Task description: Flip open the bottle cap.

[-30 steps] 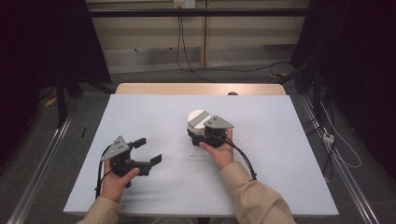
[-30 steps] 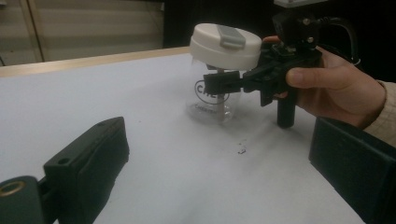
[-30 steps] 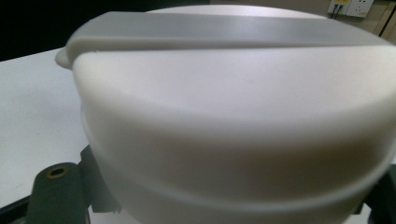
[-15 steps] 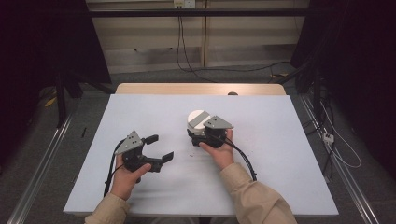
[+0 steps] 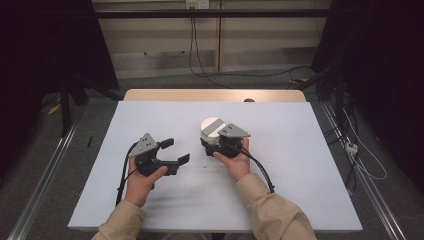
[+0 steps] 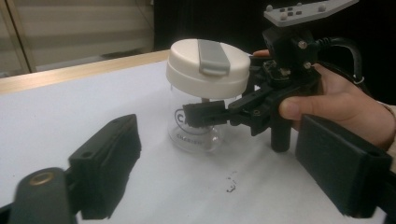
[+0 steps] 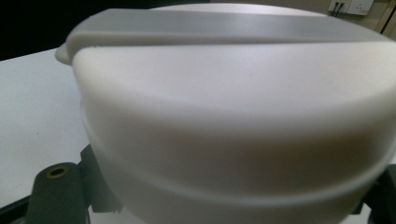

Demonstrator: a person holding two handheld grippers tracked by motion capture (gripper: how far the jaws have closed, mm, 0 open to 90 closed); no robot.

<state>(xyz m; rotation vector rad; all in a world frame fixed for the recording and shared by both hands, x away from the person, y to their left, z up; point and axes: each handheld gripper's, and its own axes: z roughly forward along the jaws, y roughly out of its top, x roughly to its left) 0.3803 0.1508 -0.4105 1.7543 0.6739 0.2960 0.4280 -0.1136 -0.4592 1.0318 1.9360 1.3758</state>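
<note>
Nearest the person, two tan sleeves come in over the front edge of the desk [image 5: 300,165], w/ a white sheet covering most of its top. The left hand-held gripper [image 5: 175,151] sits left of centre, jaws spread wide & holding nothing, aimed toward the jar [image 5: 210,131]; a black cable trails back from it along the left forearm. In the left gripper view those two black jaws stand far apart at the bottom, bare white sheet between them, a few small dark specks [image 6: 231,183] on the sheet just ahead. Farther in, approx. mid-desk, the jar stands upright on the sheet: clear glass body w/ dark print, white lid [image 6: 208,67] w/ a grey strap across the top. The right hand-held gripper [image 6: 205,114] is clamped on the glass body just under the lid, the person's right hand [image 6: 336,105] behind it, grey three-cornered plate [image 6: 306,9] on top. In the right gripper view the lid looms very close, grey strap running across its top, jaw parts dark at both lower corners. Left gripper & jar are near but apart. Beyond the sheet a strip of bare wood desk edge shows, then floor w/ cables [image 5: 200,65] and a pale wall panel at the back.
</note>
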